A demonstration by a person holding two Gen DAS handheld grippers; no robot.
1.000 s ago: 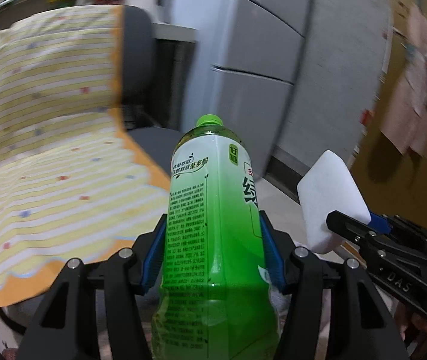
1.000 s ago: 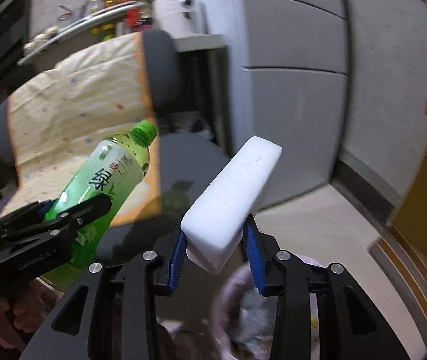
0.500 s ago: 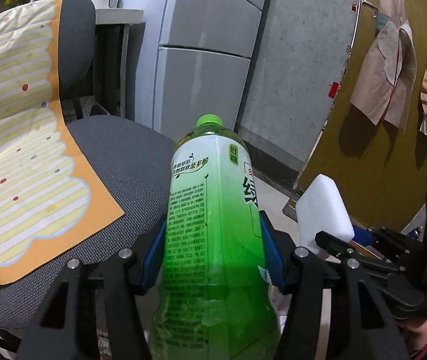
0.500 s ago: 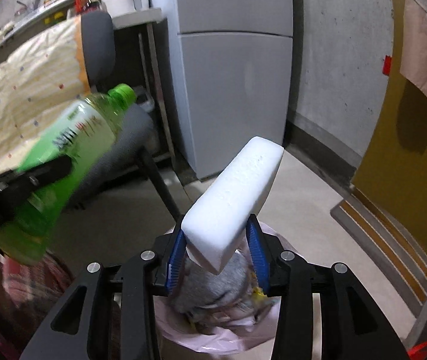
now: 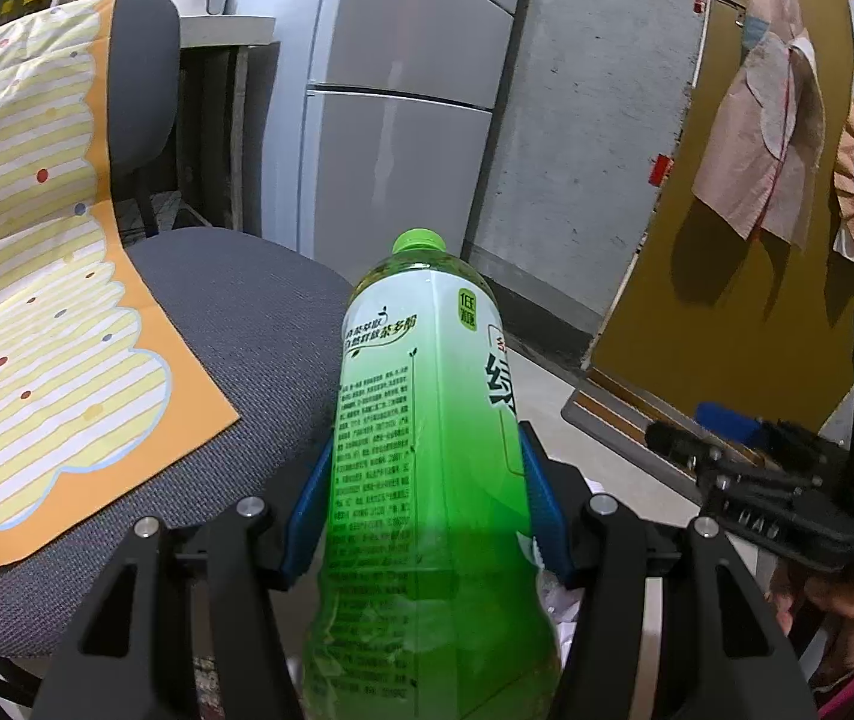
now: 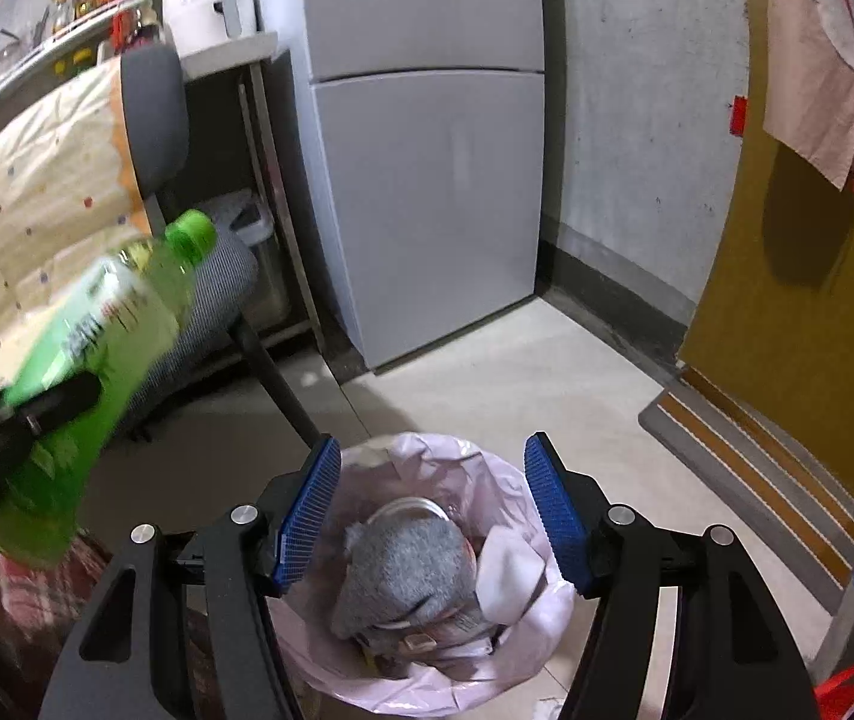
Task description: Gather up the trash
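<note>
Left gripper [image 5: 420,498] clamps a green bottle [image 5: 427,450], its label in Chinese characters; right gripper [image 6: 433,507] gapes empty above the pink-lined bin [image 6: 523,648] at 6 o'clock.

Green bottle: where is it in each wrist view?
Left wrist: green bottle dead centre, upright, clamped in the left tongs.
Right wrist: bottle at left edge, tilted, cap up-right.
Shared landmark: grey fridge behind.

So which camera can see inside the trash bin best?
The right wrist view. It looks straight down between the open right gripper into the pink-lined trash bin, showing something grey and a white piece inside. The left wrist view shows almost none of it: the green tea bottle held by the left gripper fills the middle.
</note>
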